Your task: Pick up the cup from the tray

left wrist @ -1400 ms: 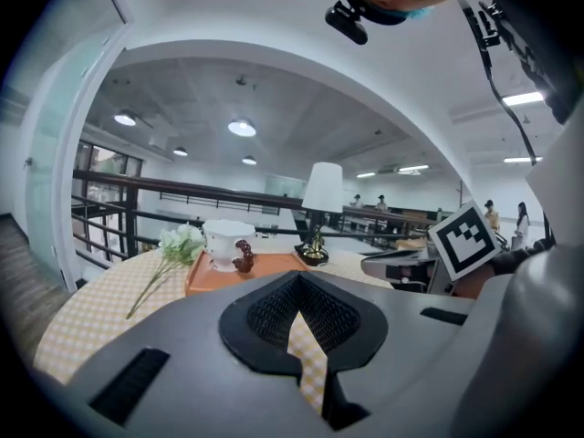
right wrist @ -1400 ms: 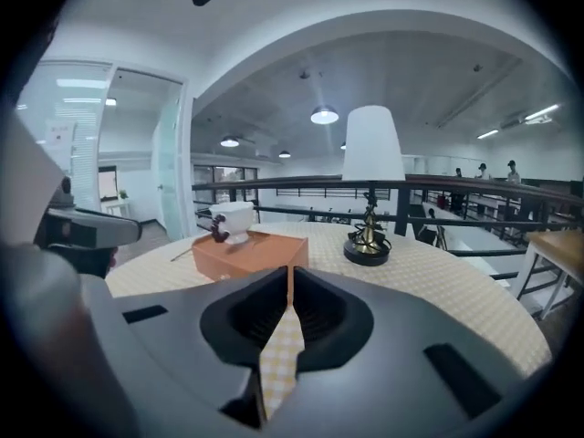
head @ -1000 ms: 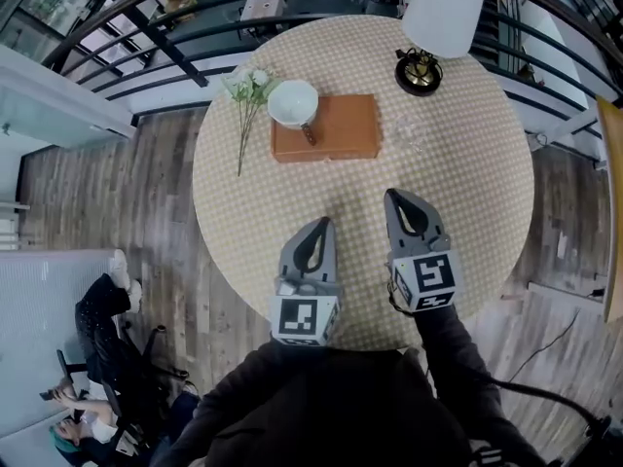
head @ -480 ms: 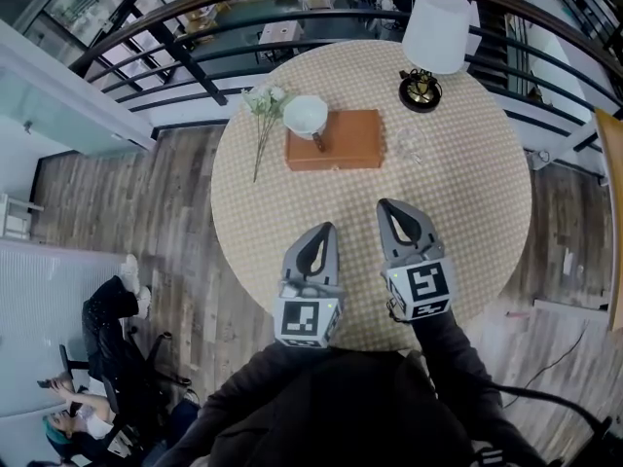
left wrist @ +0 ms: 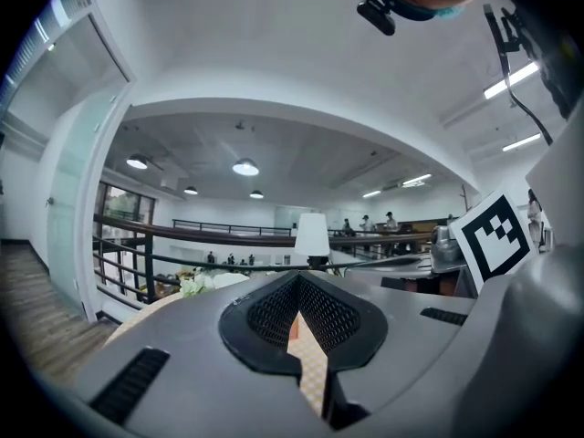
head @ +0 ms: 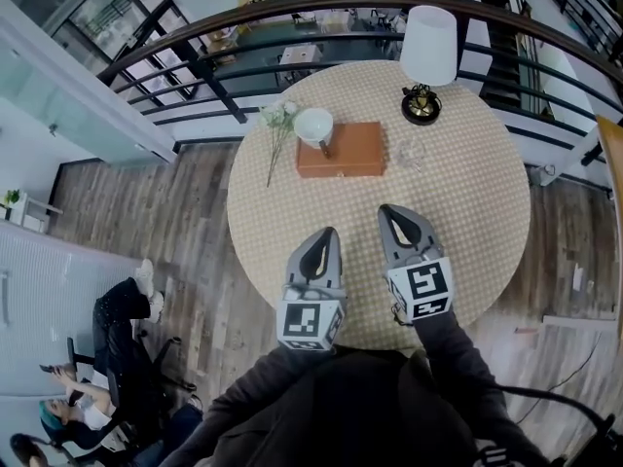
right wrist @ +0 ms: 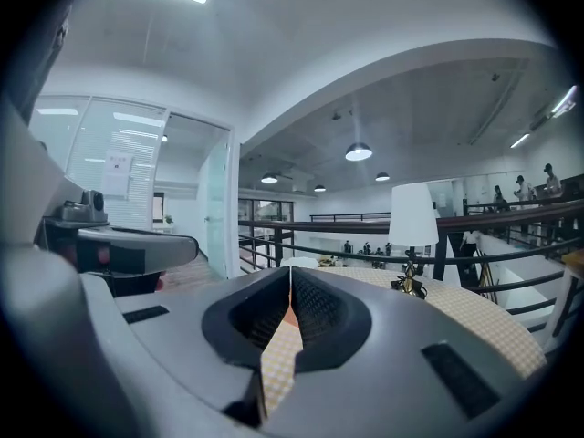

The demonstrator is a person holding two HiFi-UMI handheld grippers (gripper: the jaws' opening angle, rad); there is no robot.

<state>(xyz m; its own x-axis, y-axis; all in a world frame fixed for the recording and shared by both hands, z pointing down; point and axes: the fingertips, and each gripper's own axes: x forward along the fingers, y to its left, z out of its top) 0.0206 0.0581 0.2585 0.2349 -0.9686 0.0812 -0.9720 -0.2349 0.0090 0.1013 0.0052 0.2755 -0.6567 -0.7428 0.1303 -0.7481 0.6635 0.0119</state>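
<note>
Glossy white cup (head: 313, 125), matt brown tray (head: 348, 152), checked cloth-covered table (head: 467, 212), wood-plank floor (head: 165, 222).

- Clear glass item (head: 409, 152), 3 o'clock of the tray (head: 350, 154): too faint to identify.
- Dark piece (head: 322, 147), 5 o'clock of the cup (head: 312, 125): handle or spoon, undecided.
- Wooden board (head: 614, 212), 3 o'clock of the table (head: 467, 222): cut by the picture's edge.
- Hands: concealed; only dark sleeves (head: 443, 343) show.
- Left gripper view: tray mostly behind the left gripper (left wrist: 298, 281); only an orange sliver shows.
</note>
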